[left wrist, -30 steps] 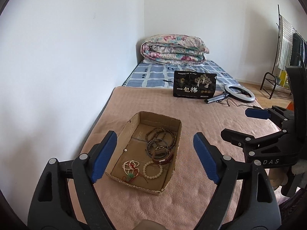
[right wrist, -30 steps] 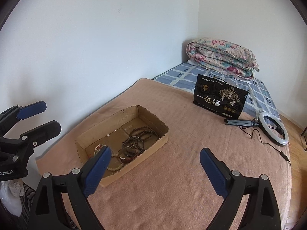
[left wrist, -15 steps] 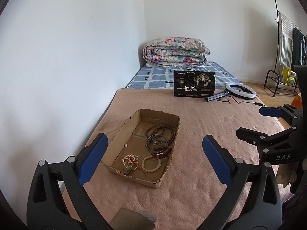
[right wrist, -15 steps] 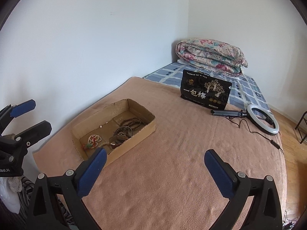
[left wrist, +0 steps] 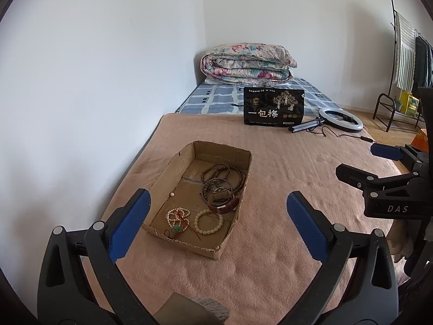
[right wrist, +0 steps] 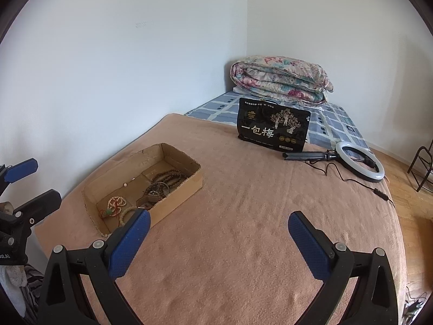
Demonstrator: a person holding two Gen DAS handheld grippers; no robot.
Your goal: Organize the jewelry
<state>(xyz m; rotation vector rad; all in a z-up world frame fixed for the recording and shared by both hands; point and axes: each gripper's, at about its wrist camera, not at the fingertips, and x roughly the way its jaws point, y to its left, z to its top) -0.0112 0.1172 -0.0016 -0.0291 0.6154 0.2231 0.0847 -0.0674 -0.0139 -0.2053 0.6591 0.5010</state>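
Note:
A shallow cardboard tray [left wrist: 176,170] [right wrist: 176,203] lies on the pink blanket and holds the jewelry: dark bead strands [left wrist: 222,173], a metal bangle [left wrist: 216,187], a brown leather band [left wrist: 224,207], a cream bead bracelet [left wrist: 208,218], a pale bead string with red cord [left wrist: 177,218] and a single pearl [left wrist: 171,194]. My left gripper [left wrist: 216,214] is open and empty, held above the tray's near end. My right gripper [right wrist: 216,230] is open and empty, over bare blanket to the right of the tray; it also shows in the left wrist view [left wrist: 360,165].
A black snack bag [left wrist: 273,105] stands at the far end of the blanket, with a ring light on a small tripod [left wrist: 341,119] and its cable beside it. A folded floral quilt [left wrist: 246,63] lies behind. The wall runs along the left. A clothes rack [left wrist: 400,62] stands at far right.
Both grippers have pulled back and away from the tray, which now looks smaller and farther off. Both stay open. The jewelry has not moved.

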